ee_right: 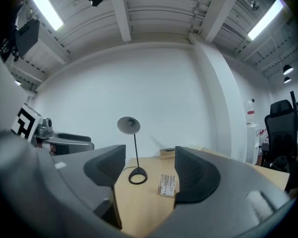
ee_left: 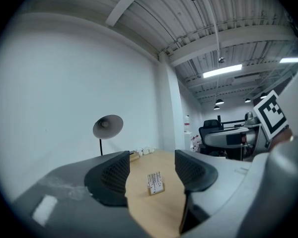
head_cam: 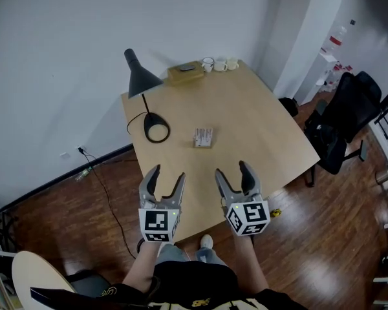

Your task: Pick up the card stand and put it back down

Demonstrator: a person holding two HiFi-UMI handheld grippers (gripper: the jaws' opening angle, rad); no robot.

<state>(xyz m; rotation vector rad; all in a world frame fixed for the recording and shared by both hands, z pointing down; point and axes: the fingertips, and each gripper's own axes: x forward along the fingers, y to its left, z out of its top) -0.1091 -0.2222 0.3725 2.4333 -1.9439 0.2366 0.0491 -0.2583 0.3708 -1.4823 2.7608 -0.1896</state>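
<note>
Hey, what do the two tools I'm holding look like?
The left tool and right tool are grey, each with two curved jaws lined with dark ribbed pads and a white cube printed with black square markers.

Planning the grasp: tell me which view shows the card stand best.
The left gripper view: the card stand shows whole, unobstructed, beyond its parted jaws. The head view shows the card stand small, from above; in the right gripper view a jaw crowds its edge.

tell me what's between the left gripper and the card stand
Only bare tabletop, seen in the head view, separates the left gripper from the card stand.
</note>
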